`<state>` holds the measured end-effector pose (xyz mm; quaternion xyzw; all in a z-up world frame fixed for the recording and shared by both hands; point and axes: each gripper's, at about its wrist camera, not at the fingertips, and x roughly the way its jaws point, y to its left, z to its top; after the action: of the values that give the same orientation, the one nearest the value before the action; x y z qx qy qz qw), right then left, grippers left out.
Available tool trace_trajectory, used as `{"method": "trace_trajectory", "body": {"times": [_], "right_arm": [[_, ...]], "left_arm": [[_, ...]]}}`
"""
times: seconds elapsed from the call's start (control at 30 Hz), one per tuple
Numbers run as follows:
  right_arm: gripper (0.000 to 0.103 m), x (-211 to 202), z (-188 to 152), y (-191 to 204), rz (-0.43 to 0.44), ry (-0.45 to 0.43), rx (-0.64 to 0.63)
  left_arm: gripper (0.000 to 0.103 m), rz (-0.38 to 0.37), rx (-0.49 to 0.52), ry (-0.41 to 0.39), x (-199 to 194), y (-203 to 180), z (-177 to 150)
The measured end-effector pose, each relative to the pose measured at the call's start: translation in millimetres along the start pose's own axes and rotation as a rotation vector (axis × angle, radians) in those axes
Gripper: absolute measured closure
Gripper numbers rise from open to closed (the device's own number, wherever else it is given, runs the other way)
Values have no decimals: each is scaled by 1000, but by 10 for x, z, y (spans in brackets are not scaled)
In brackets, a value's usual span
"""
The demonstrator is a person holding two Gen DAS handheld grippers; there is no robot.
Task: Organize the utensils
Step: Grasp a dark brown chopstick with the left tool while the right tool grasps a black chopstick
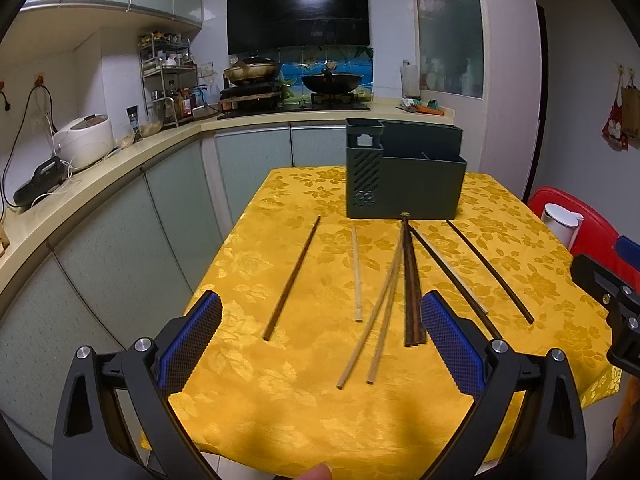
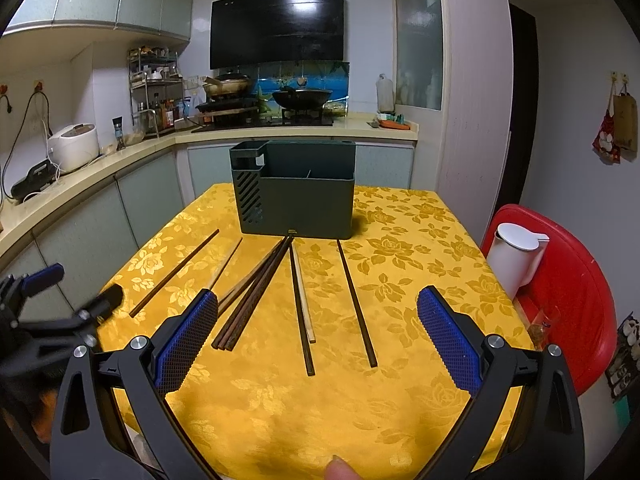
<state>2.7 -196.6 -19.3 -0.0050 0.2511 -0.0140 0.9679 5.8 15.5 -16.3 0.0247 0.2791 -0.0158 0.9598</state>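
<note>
Both tools are held above the near edge of the table (image 1: 520, 216), which wears a yellow floral cloth. The left tool (image 1: 320, 332) has its blue-padded fingers (image 1: 192, 344) spread wide apart and holds nothing; the right tool (image 2: 318, 330) is likewise wide apart and empty. In the left wrist view the chopsticks lie loose on the cloth, fanned out toward 12 o'clock: a single dark chopstick (image 1: 294, 278) at 11 o'clock of the tool's gap, a short pale chopstick (image 1: 356, 274) just right of it, two pale chopsticks (image 1: 380, 312) crossing near their far ends, a bundle of dark brown chopsticks (image 1: 412, 288) touching one another at about 1 o'clock, then a dark-and-pale pair (image 1: 452, 272) and one lone black chopstick (image 1: 490, 272) farther toward 2 o'clock. The dark green utensil holder (image 1: 404, 172) stands upright at 12 o'clock, just beyond the far tips, with a slotted tall section on its left side and a lower open bin on the right. In the right wrist view the holder (image 2: 296, 200) again sits at 12 o'clock, and a white kettle (image 2: 516, 256) rests on a red stool (image 2: 580, 320) at 3 o'clock.
</note>
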Motion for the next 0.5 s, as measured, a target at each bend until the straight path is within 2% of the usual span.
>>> {"method": "trace_trajectory", "body": {"times": [0.17, 0.27, 0.33, 0.43, 0.5], "right_arm": [[6, 52, 48, -159, -20, 16, 5], [6, 151, 46, -311, -26, 41, 19], [6, 277, 8, -450, -27, 71, 30], [6, 465, -101, -613, -19, 130, 46], [6, 566, -185, -695, -8, 158, 61]], "left_arm": [[7, 3, -64, 18, 81, 324, 139], [7, -49, -93, 64, 219, 478, 163], [7, -68, -84, 99, 360, 517, 137], [7, -42, -56, 126, 575, 512, 40], [16, -30, -26, 150, 738, 473, -33]]}}
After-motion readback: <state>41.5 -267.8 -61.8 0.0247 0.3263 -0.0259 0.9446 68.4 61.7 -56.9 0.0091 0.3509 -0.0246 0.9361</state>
